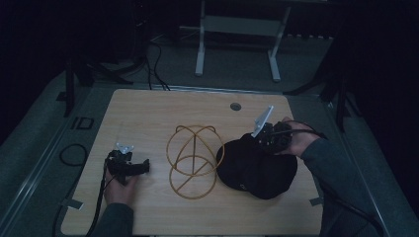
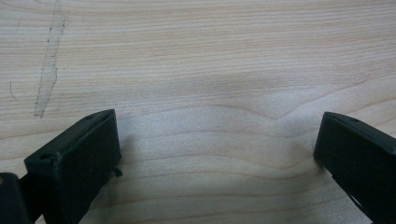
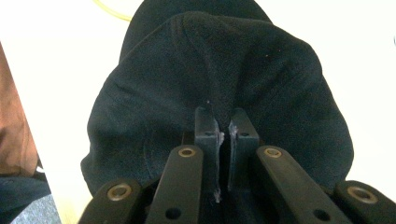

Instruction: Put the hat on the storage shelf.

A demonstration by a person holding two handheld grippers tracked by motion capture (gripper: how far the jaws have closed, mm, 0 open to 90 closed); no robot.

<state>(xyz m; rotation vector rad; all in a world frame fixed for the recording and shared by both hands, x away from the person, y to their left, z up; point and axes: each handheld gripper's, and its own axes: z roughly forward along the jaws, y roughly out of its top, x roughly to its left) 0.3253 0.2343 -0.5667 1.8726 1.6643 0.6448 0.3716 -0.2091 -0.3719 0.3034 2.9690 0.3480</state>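
A black fabric cap [image 1: 257, 168] lies at the right of the wooden table [image 1: 148, 113], beside a yellow wire frame of crossing hoops [image 1: 192, 160]. My right gripper [image 1: 262, 136] is at the cap's far edge, shut on a pinched fold of the cap's cloth [image 3: 224, 93]; its two pads [image 3: 208, 128] stand almost together with the fabric bunched up between them. My left gripper [image 1: 141, 167] rests low on the table at the left, jaws wide apart over bare wood [image 2: 215, 116], nothing between them.
A round grommet hole [image 1: 235, 106] sits near the table's far edge. A white desk frame [image 1: 237, 34] stands on the floor beyond the table. Cables [image 1: 74, 153] lie on the floor at the left. A strip of clear tape [image 2: 49, 70] marks the wood.
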